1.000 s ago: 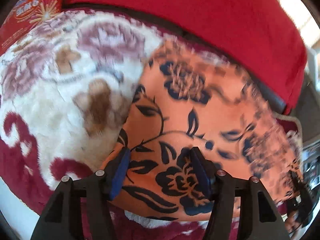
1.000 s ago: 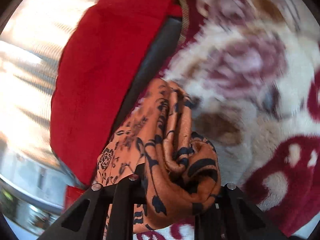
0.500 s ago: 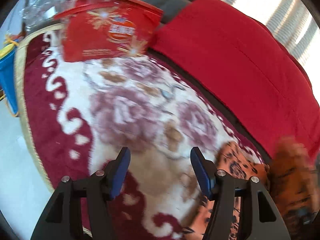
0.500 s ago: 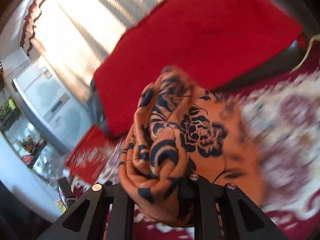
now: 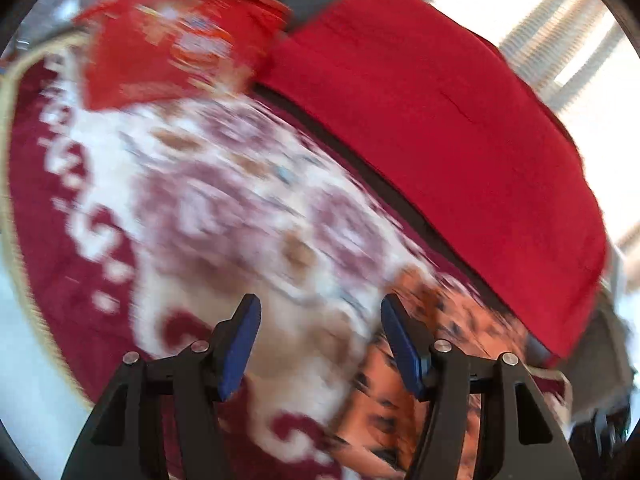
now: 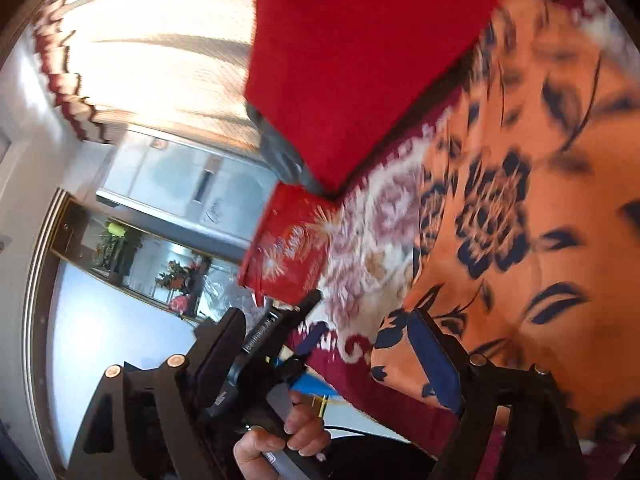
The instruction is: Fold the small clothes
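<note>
Garment: orange cloth with dark blue flowers [image 6: 532,216] lies spread on the rug, its far edge near the red cushion; in the left wrist view only a blurred part of it shows at the lower right [image 5: 404,396].
Right claw: right claw [image 6: 320,356] has its jaws wide apart; they have just been opening, and no cloth is pinched between them. One blue pad [image 6: 434,360] stands over the near edge of the cloth.
Left claw: left claw [image 5: 320,340] is open, nothing between its pads, above the pale part of the rug beside the cloth.
Rug: dark red and cream rug with rose pattern [image 5: 224,208] carries the cloth.
Cushion: red cushion [image 5: 440,132] lies along the rug's far side.
Box: red printed box [image 5: 176,44] sits at the rug's far corner, next to the cushion.
Hand: a hand [image 6: 280,436] grips the left tool's handle in the right wrist view.
</note>
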`<action>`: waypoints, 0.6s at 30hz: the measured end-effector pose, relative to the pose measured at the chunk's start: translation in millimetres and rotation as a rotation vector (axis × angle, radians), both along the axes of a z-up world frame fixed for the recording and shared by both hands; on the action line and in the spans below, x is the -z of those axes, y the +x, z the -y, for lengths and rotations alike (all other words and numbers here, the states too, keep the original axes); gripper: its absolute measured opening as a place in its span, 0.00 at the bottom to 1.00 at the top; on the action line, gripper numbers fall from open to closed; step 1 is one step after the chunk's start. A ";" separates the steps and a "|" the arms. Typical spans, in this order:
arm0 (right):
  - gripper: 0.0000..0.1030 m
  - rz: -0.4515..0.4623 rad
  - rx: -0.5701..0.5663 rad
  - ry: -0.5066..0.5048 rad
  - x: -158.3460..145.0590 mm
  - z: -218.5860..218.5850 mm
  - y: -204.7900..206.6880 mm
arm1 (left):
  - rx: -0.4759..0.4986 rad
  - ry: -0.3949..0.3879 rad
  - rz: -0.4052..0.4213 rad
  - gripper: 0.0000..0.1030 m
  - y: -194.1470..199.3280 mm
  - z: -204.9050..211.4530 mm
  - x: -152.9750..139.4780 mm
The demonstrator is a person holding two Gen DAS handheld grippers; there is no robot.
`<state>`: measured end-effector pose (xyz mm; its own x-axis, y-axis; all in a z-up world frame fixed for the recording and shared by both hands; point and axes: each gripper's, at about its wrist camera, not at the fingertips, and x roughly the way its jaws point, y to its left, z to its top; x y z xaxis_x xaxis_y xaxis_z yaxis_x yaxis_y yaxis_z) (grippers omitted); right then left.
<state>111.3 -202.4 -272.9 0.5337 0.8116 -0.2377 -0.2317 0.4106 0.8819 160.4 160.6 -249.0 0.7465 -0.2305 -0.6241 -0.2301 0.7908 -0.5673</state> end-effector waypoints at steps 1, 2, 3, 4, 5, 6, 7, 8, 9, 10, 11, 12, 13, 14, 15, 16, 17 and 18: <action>0.83 0.040 0.047 -0.042 -6.8 14.6 -9.9 | 0.056 -0.024 0.016 0.62 0.0 8.2 -0.7; 0.82 0.063 0.073 -0.075 -9.9 22.6 -14.5 | 0.093 -0.038 0.038 0.62 -1.0 14.2 -3.1; 0.76 0.099 0.123 -0.146 -18.1 33.4 -21.8 | 0.131 -0.041 0.068 0.62 -2.6 21.8 -7.4; 0.70 0.118 0.162 -0.201 -21.8 43.6 -27.7 | 0.180 -0.019 0.106 0.62 -4.5 34.8 -13.8; 0.57 0.126 0.209 -0.276 -25.6 58.4 -32.4 | 0.218 0.009 0.124 0.65 -5.8 45.7 -17.5; 0.47 0.119 0.232 -0.308 -25.4 67.1 -32.5 | 0.256 0.040 0.132 0.65 -6.2 58.1 -19.6; 0.42 0.104 0.260 -0.343 -23.1 77.9 -32.5 | 0.292 0.068 0.131 0.65 -6.5 70.5 -20.3; 0.39 0.096 0.275 -0.360 -22.3 79.3 -31.6 | 0.331 0.097 0.116 0.65 -6.1 85.4 -18.4; 0.39 0.077 0.296 -0.383 -18.5 85.8 -33.0 | 0.354 0.127 0.092 0.65 -4.9 97.8 -14.0; 0.39 0.056 0.298 -0.394 -12.4 90.8 -33.2 | 0.370 0.179 0.047 0.68 -1.3 110.9 -6.0; 0.39 0.013 0.278 -0.400 -2.3 90.7 -33.7 | 0.383 0.249 -0.016 0.69 4.4 122.7 4.7; 0.39 -0.024 0.254 -0.398 10.3 89.0 -29.5 | 0.395 0.332 -0.102 0.69 12.1 133.5 18.8; 0.40 -0.067 0.242 -0.419 25.2 86.5 -24.2 | 0.410 0.362 -0.186 0.73 20.7 139.4 38.1; 0.40 -0.075 0.244 -0.426 28.6 89.2 -18.4 | 0.395 0.310 -0.201 0.75 23.7 135.0 43.4; 0.40 -0.075 0.241 -0.409 29.6 92.2 -18.3 | 0.374 0.251 -0.196 0.75 24.7 128.2 43.7; 0.39 -0.080 0.238 -0.386 25.9 96.8 -15.5 | 0.371 0.219 -0.193 0.76 26.2 123.8 42.9; 0.39 -0.079 0.236 -0.378 20.7 106.3 -15.1 | 0.378 0.214 -0.193 0.76 27.4 122.3 42.6; 0.39 -0.056 0.247 -0.367 11.3 112.3 -10.5 | 0.380 0.219 -0.190 0.76 27.4 122.5 42.8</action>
